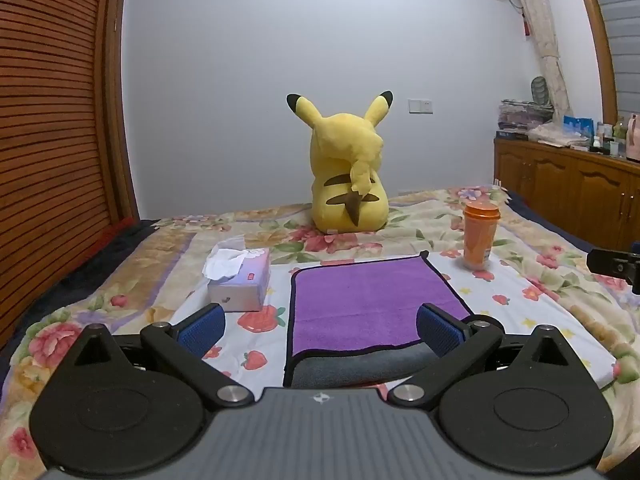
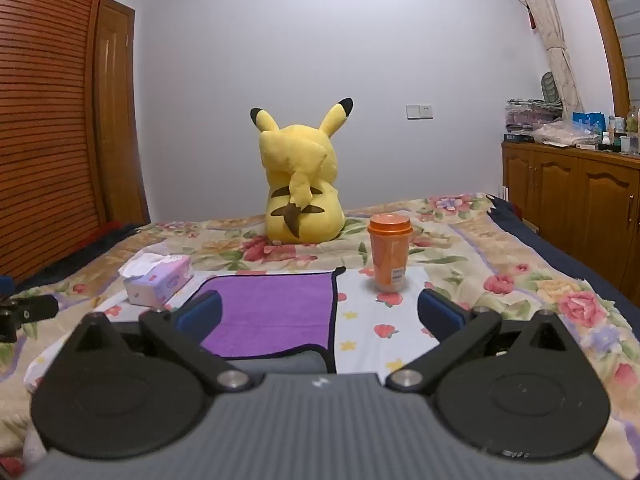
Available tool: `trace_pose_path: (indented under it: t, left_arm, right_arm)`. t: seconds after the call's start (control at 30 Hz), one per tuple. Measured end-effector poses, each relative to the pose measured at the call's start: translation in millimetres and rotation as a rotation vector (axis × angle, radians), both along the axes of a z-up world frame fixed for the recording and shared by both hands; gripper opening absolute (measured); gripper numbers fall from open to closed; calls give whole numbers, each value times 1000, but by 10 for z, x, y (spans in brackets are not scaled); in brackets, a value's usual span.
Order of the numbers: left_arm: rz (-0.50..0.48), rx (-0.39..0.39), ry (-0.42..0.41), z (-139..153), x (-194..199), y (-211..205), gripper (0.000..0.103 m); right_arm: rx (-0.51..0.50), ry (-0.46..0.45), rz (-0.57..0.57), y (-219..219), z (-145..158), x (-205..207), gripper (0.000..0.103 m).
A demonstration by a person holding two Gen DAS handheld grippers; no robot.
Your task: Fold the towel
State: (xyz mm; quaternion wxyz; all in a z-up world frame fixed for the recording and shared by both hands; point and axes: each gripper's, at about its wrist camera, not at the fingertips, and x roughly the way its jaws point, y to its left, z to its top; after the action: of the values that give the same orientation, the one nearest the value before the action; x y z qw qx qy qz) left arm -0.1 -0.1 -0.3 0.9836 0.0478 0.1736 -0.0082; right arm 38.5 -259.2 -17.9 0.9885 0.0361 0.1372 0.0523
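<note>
- Left gripper (image 1: 320, 330) is spread wide and holds nothing; in the left wrist view its blue pads (image 1: 202, 330) hover above the near part of the purple towel (image 1: 368, 300).
- That towel lies on the flowered bed (image 1: 540, 280), with its near edge turned back to show a grey underside, between a tissue box (image 1: 240, 280) on one side and an orange cup (image 1: 480, 240) on the other; a yellow plush toy (image 1: 348, 172) sits behind.
- Judging by its nap and limp lie, the cloth is light, soft and floppy, and should sag unless held at two points.
- Right gripper (image 2: 320, 316) in the right wrist view is likewise wide open and empty, above the towel's right edge, whose black binding (image 2: 334, 312) runs away from the camera.
- Bound near corners look like the best hold: firmer than the pile and less likely to slip.
- Pinching too deep may catch the bedspread, and the cup stands near the far right corner.
</note>
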Motion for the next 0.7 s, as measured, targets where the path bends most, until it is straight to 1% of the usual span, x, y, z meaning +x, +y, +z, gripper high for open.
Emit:
trace_pose_path:
  t: [0.7]
  left_arm:
    - [6, -11, 1, 2, 5, 9, 103]
  right_arm:
    - [1, -1, 0, 6, -1, -2, 103]
